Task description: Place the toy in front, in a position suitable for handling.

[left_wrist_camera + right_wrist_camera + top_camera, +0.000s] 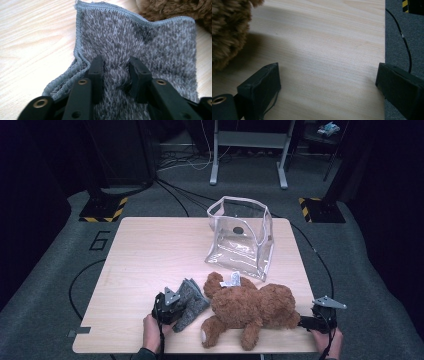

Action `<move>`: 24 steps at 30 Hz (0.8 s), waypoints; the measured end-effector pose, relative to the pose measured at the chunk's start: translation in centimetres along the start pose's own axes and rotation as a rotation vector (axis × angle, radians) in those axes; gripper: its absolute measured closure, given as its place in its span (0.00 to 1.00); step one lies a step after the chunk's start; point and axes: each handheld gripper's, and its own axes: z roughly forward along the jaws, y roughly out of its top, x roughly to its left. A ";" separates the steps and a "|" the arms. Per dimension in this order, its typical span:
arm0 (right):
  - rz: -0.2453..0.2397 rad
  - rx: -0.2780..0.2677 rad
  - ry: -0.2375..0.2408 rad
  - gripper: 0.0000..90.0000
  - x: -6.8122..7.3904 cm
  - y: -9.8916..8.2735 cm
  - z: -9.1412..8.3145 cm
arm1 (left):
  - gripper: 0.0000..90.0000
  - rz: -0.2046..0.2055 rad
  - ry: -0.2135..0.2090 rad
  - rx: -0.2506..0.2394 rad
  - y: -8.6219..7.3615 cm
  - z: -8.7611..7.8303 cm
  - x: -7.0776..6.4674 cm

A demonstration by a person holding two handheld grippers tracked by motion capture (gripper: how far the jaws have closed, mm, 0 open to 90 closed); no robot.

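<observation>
A grey fuzzy knitted cloth (140, 42) lies crumpled on the wooden table (150, 255), just left of a brown teddy bear (250, 307) that is stretched out along the front edge. My left gripper (116, 65) is shut on a raised fold of the cloth, which bunches up between the two black pads. In the high view that gripper (172, 307) sits at the cloth's (192, 302) left side. My right gripper (328, 75) stands wide open over bare wood with nothing between its fingers, to the right of the bear's (227, 30) fur. It (305, 322) rests near the table's front right corner.
A clear plastic bag (240, 237) with white trim stands open behind the bear. A white tag (231, 280) lies on the bear's upper side. The table's right edge and a floor cable (402, 35) run close by the right gripper.
</observation>
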 end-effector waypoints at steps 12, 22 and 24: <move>-0.003 0.001 -0.002 0.06 0.0 0.0 0.0 | 0.82 -0.066 0.003 -0.036 -0.6 -1.3 1.4; -0.002 0.001 -0.003 0.06 0.0 0.0 0.0 | 0.82 -0.127 0.049 -0.072 -1.1 -4.0 3.6; -0.002 0.001 -0.003 0.06 0.0 0.0 0.0 | 0.82 -0.146 0.066 -0.075 -1.4 -4.5 4.1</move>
